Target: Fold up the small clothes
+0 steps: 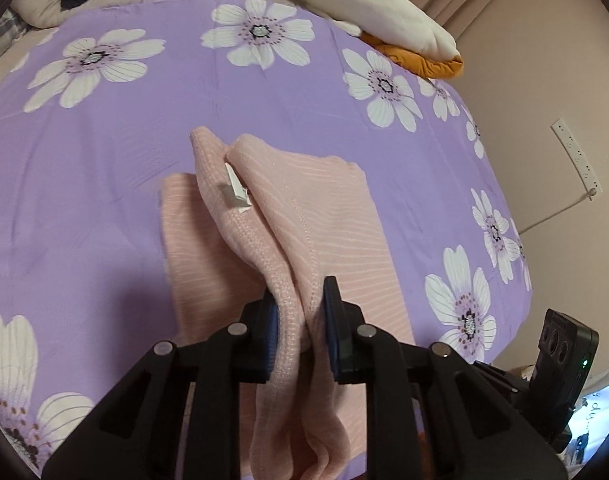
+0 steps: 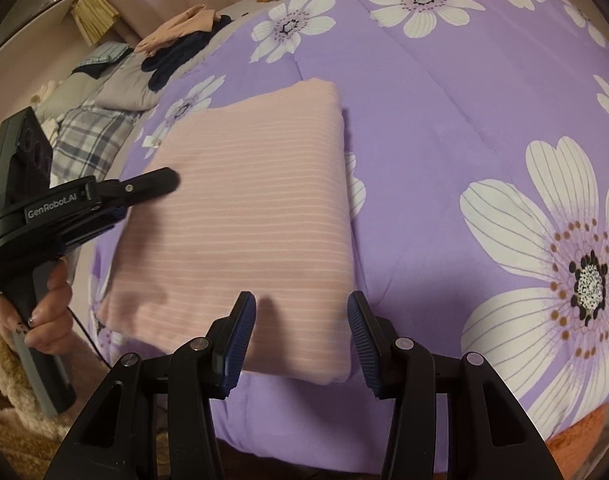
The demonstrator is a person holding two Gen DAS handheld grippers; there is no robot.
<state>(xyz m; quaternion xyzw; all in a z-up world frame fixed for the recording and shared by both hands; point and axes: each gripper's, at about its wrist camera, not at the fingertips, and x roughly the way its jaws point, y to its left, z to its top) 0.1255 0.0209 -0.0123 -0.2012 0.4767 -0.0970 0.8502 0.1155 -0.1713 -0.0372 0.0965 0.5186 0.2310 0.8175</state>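
A pink ribbed garment (image 1: 288,216) with thin white stripes lies folded on the purple flowered blanket (image 1: 104,160). In the left wrist view my left gripper (image 1: 300,312) is shut on a bunched edge of it, and the fabric rises in a ridge with a white tag (image 1: 236,192) showing. The right wrist view shows the pink garment (image 2: 244,208) as a flat rectangle, with the left gripper (image 2: 156,190) at its left edge, held by a hand (image 2: 48,308). My right gripper (image 2: 300,320) is open above the garment's near edge, with nothing between its pads.
A white and orange plush toy (image 1: 384,12) lies at the far side of the bed. Loose clothes (image 2: 176,40) and a plaid pillow (image 2: 88,136) sit at the far left. The blanket (image 2: 464,140) drops off at the near edge. A power strip (image 1: 576,156) hangs on the wall.
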